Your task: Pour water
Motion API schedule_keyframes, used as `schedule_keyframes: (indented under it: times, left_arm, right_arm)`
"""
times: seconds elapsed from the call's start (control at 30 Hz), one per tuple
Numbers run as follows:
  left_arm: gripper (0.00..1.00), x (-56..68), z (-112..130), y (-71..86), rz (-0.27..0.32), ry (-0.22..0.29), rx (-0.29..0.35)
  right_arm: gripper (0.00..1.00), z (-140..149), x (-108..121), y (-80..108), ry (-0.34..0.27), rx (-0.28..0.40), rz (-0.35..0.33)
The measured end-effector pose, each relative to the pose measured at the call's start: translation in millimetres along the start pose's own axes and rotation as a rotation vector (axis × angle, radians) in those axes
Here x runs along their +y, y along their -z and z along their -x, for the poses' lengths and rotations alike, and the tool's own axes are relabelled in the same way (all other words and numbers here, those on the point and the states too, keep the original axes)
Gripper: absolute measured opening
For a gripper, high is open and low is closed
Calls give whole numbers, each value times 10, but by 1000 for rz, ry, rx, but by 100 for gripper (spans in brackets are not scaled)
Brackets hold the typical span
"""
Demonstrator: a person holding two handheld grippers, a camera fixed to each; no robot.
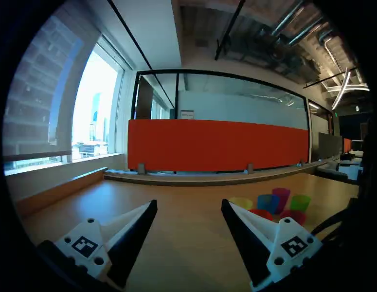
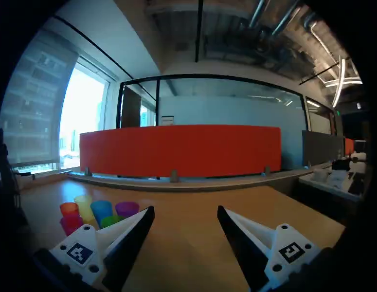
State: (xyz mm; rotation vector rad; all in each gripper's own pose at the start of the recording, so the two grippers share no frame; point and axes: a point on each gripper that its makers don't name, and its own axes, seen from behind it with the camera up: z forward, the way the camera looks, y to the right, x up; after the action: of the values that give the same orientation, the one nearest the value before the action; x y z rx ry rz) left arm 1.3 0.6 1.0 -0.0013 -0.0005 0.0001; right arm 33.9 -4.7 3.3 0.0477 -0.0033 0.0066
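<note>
Here, six coloured cups [image 2: 101, 210] on one table [image 2: 237, 197]; left tongs [image 1: 188, 201] and right tongs [image 2: 186, 208] agape, empty.

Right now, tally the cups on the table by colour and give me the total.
orange cup: 1
yellow cup: 1
blue cup: 1
purple cup: 1
pink cup: 1
green cup: 1
Total: 6 cups
</note>
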Motion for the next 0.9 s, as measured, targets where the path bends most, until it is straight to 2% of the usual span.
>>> schedule_keyframes:
  times: [0.3,0.4,0.67,0.9]
  left_arm:
    - [98,38,-401,-186,27,-24,-21]
    - [98,28,-615,-239,33,-35,-23]
    - [98,119,-1104,-355,100,-23,-18]
    - [98,147,-1325,-419,131,12,-25]
  right_arm:
    - [100,-594,-115,-53,54,-27,-72]
    - [100,-784,-189,-88,53,-33,-102]
    - [100,-1228,-340,-176,25,-36,-171]
    - [100,-1386,-421,-229,15,-53,-216]
